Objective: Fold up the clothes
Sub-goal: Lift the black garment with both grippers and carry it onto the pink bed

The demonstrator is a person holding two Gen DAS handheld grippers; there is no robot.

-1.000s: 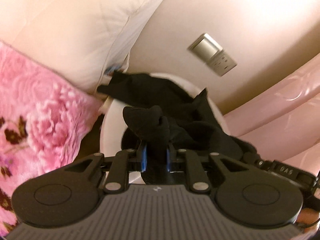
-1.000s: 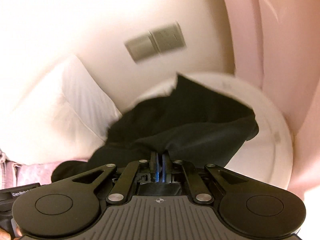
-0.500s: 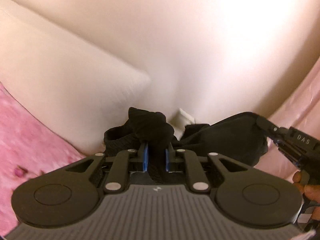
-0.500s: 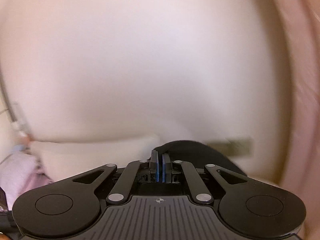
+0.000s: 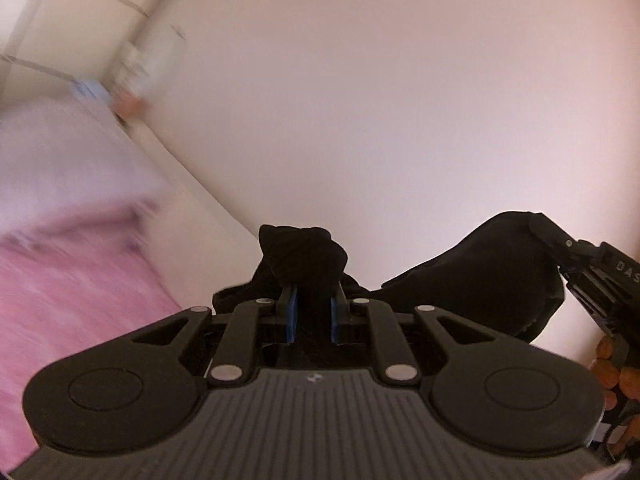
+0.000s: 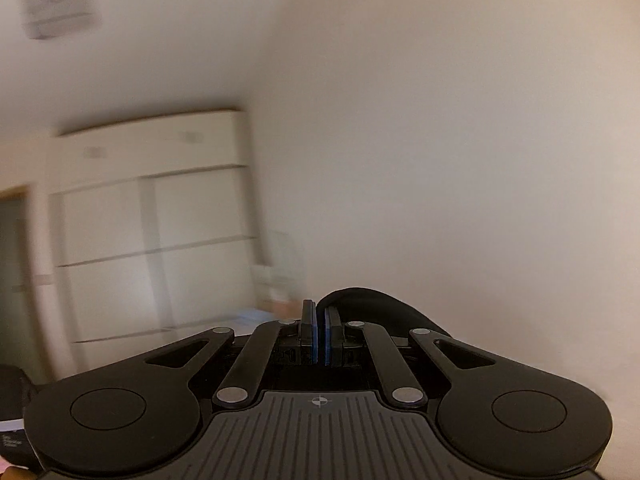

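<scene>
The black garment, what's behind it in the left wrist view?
Behind the black garment is bare pale wall. The cloth hides whatever is directly behind it and part of the right gripper.

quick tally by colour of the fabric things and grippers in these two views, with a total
black: 3 - black garment, left gripper, right gripper
pink: 1 - pink blanket
white: 1 - white pillow, blurred
total: 5
Both sets of jaws are shut on the black garment.
</scene>
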